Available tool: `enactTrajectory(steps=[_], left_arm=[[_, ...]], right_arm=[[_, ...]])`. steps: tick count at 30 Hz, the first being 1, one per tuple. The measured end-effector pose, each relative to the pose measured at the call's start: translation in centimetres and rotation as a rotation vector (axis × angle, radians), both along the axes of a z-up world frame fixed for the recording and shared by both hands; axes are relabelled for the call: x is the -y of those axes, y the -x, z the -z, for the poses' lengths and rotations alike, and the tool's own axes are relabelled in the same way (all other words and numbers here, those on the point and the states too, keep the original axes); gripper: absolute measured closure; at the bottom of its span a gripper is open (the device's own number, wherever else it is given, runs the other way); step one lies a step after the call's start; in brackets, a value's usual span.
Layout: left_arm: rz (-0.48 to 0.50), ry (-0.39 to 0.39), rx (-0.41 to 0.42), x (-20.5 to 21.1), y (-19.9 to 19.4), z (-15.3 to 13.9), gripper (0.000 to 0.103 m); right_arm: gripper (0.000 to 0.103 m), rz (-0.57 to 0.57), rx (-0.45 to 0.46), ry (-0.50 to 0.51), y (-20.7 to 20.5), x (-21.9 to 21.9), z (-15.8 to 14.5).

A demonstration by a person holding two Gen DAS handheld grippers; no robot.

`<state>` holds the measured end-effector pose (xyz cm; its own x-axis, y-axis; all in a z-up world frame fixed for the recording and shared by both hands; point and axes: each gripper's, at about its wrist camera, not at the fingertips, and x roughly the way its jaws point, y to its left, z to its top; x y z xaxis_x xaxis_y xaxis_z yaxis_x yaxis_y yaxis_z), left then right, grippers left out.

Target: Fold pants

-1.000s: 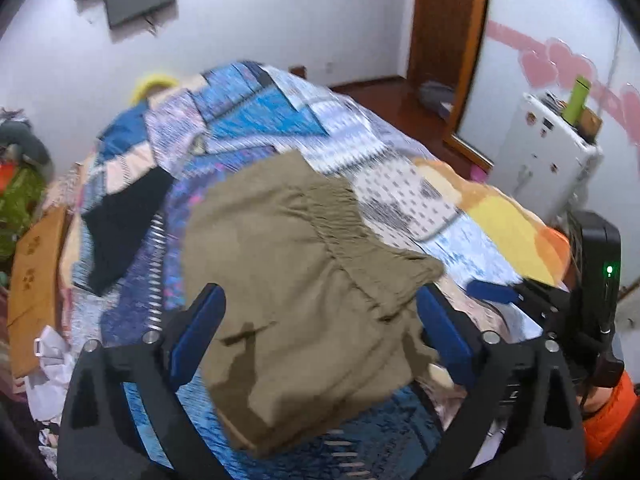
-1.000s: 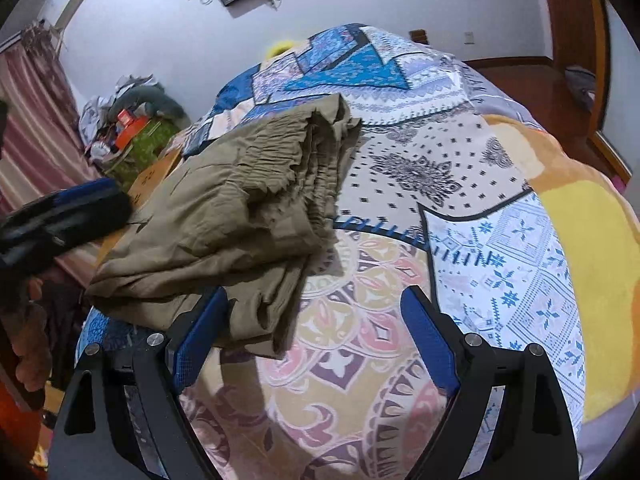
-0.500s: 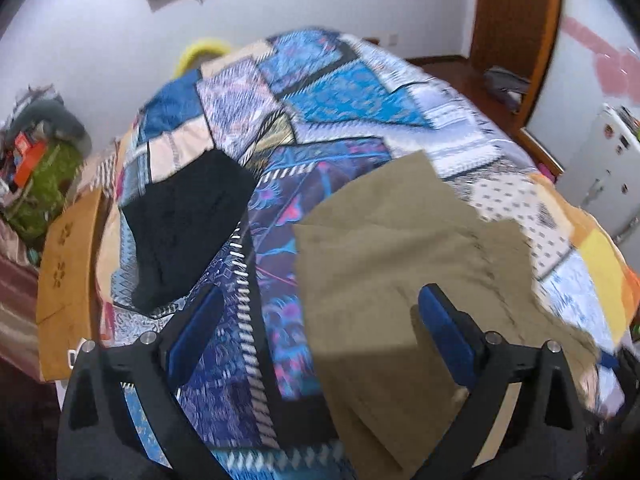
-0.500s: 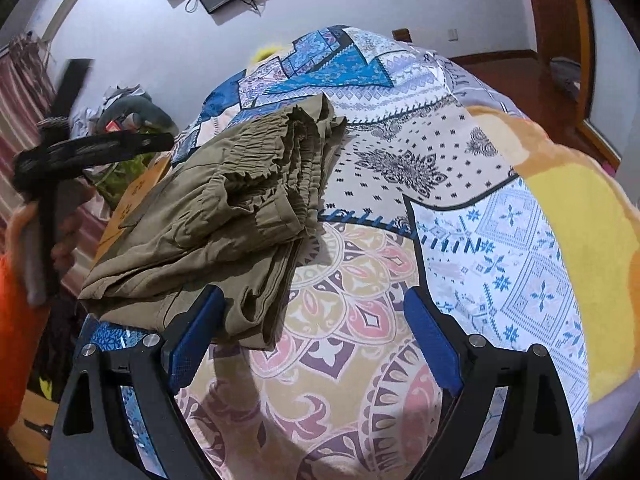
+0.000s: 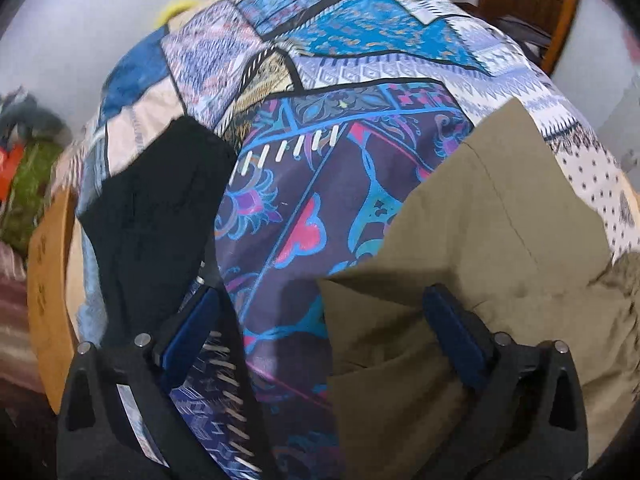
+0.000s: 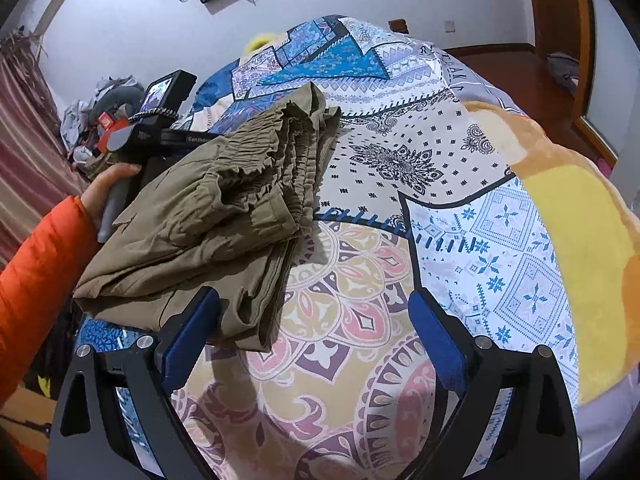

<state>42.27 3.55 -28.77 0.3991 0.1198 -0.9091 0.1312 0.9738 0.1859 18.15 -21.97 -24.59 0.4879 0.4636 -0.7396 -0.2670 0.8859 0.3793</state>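
**Folded pants at rest on the bed**

The olive pants (image 6: 224,216) lie folded on the quilted bed (image 6: 500,240). The right claw (image 6: 316,336), jaws just widening, and left claw (image 5: 320,328) are both released, empty. Judged next: tidying the stack.

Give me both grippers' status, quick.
Left gripper: open, holding nothing, over the bedspread at the khaki pants' edge.
Right gripper: jaws just opened wider, holding nothing.
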Motion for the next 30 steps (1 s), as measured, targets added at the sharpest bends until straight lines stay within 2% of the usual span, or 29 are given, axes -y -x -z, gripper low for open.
enactTrajectory(steps=[4,8,12,16,22,26,29,30], left_arm=[[-0.030,-0.038,0.032,-1.2,1.4,-0.3,0.000],[-0.117,-0.026,0.054,-4.3,4.2,-0.9,0.000],[-0.218,-0.035,0.079,-7.4,8.8,-1.9,0.000],[-0.236,-0.058,0.054,-8.5,13.4,-2.5,0.000],[-0.310,0.036,0.062,-9.9,19.8,-2.9,0.000],[-0.341,0.070,0.102,-9.5,22.6,-3.3,0.000],[-0.340,0.061,0.133,-9.5,23.7,-3.7,0.000],[-0.346,0.027,0.142,-9.6,24.0,-4.0,0.000]], right_arm=[[0.009,-0.004,0.044,0.041,0.1,-0.1,-0.9],[0.009,0.012,0.072,0.045,0.5,-0.1,-1.5],[0.009,0.006,0.113,0.045,1.3,-0.1,-2.7],[0.009,0.002,0.140,0.033,1.8,-0.4,-4.0],[0.009,-0.061,0.142,0.015,1.5,-2.3,-3.7],[0.010,-0.075,0.129,0.060,0.7,-3.8,-2.3],[0.019,-0.119,0.101,0.056,-0.1,-4.5,-2.0],[0.020,-0.128,0.095,0.050,-0.3,-4.5,-2.1]])
